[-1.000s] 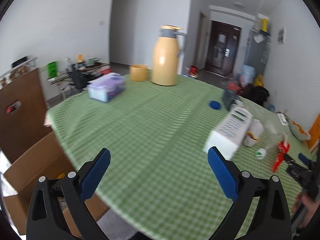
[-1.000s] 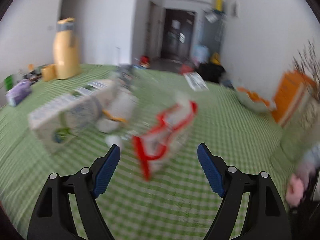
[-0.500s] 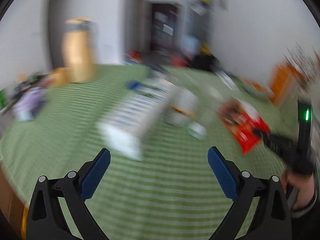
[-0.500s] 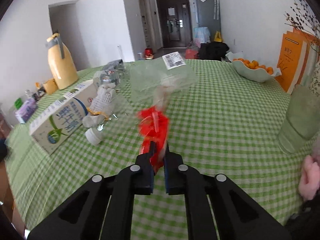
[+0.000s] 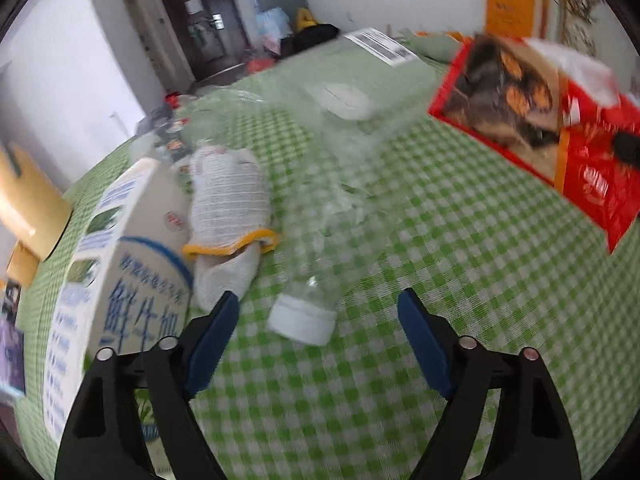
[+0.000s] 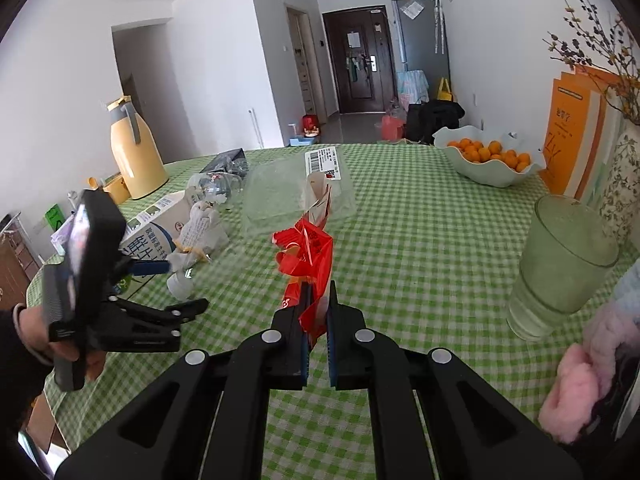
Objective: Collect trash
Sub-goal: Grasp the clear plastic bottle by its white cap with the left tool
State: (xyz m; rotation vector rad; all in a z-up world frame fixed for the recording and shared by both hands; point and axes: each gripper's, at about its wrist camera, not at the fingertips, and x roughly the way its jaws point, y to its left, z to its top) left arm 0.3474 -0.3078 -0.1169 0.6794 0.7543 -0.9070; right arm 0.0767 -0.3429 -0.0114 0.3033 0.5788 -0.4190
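Note:
My right gripper [image 6: 318, 300] is shut on a red snack wrapper [image 6: 306, 256] and holds it above the green checked table; the wrapper also shows in the left wrist view [image 5: 532, 116] at upper right. My left gripper [image 5: 318, 320] is open, its jaws on either side of the white cap of a crushed clear plastic bottle [image 5: 316, 280] lying on the cloth; it also shows in the right wrist view [image 6: 160, 280]. A milk carton [image 5: 116, 300], a white crumpled wrapper with a yellow edge [image 5: 228, 216] and a clear plastic clamshell box [image 5: 360, 96] lie close by.
A yellow thermos jug [image 6: 134, 152], a bowl of oranges [image 6: 486, 160], a glass of water [image 6: 560, 268] and orange books [image 6: 576, 132] stand on the table [image 6: 420, 240]. A cardboard box [image 6: 40, 420] sits below the table's left edge.
My left gripper has swung right and come down close around the bottle's cap. My right gripper had shut on the red wrapper by half a second ago and still holds it up.

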